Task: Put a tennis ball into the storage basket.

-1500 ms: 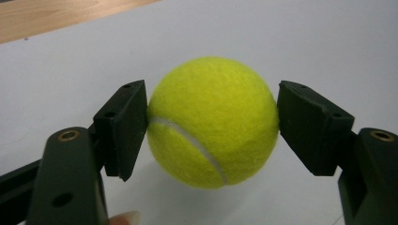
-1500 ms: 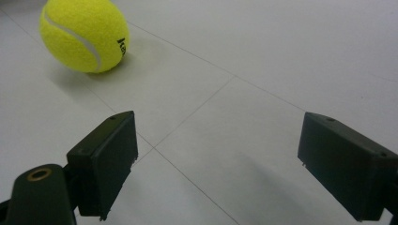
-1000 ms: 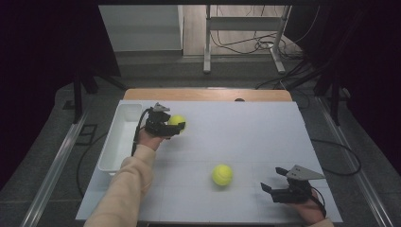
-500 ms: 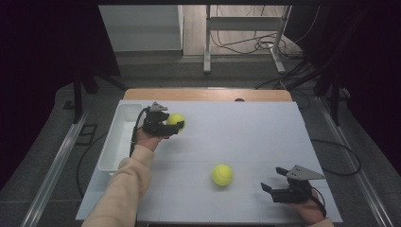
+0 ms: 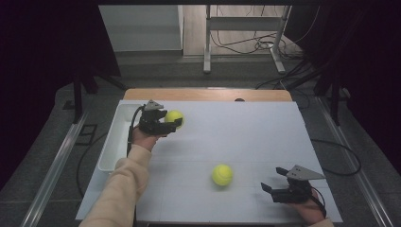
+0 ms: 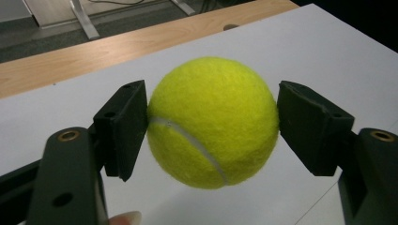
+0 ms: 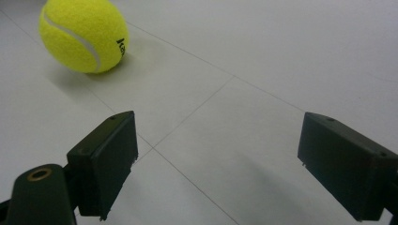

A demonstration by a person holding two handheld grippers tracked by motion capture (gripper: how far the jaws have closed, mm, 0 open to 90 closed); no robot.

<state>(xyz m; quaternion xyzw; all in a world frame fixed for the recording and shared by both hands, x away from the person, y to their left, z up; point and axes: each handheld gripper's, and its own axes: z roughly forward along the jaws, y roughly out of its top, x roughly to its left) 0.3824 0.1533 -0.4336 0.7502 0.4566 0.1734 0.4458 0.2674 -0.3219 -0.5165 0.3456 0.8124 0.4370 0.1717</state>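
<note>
A yellow tennis ball sits between the jaws of my left gripper, which is shut on it; both pads press its sides. In the high view this ball and the left gripper hang over the white mat's far left part, just right of the tray. A second tennis ball lies on the mat near the front middle. My right gripper stands open at the front right, a short way right of that ball, with nothing between its jaws.
A long white tray lies along the left edge of the white mat. A wooden table edge runs behind the mat. Beyond it are a dark floor, cables and a metal stand.
The left gripper with its ball has drifted slightly left and farther from me, toward the tray. The right gripper and the loose ball have stayed put.
</note>
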